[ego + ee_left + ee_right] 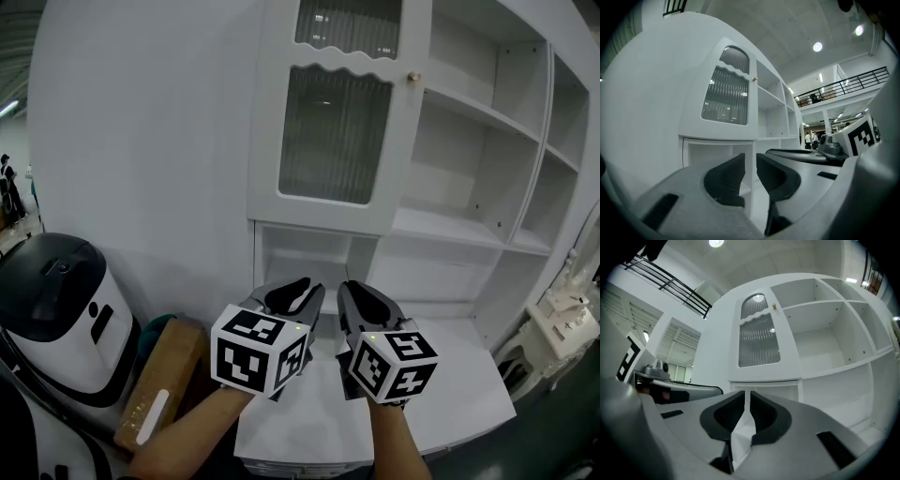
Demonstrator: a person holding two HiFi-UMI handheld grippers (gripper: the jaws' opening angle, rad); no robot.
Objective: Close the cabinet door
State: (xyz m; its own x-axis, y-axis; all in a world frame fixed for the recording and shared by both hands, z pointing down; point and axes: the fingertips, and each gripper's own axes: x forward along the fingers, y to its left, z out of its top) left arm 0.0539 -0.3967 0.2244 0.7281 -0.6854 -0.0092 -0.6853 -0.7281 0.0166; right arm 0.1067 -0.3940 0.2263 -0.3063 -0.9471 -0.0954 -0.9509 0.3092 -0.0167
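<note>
Close below my view, both grippers point level, side by side over the cabinet's white surface [469,398]. On the left gripper [750,164] the jaws stand released with a clear gap and nothing between them. The right gripper [746,404] is nearly clenched, with only a slit left, and it is also empty. Beyond and above them the glass-paned cabinet door [333,141] hangs in front of the open shelves [469,187], untouched, its knob [413,77] on the right-hand edge. How far ajar it stands I cannot tell. I judge this the approach. I would lift the right gripper to the white frame beside the knob, keep off the glass, push squarely and ease up before it seats.
</note>
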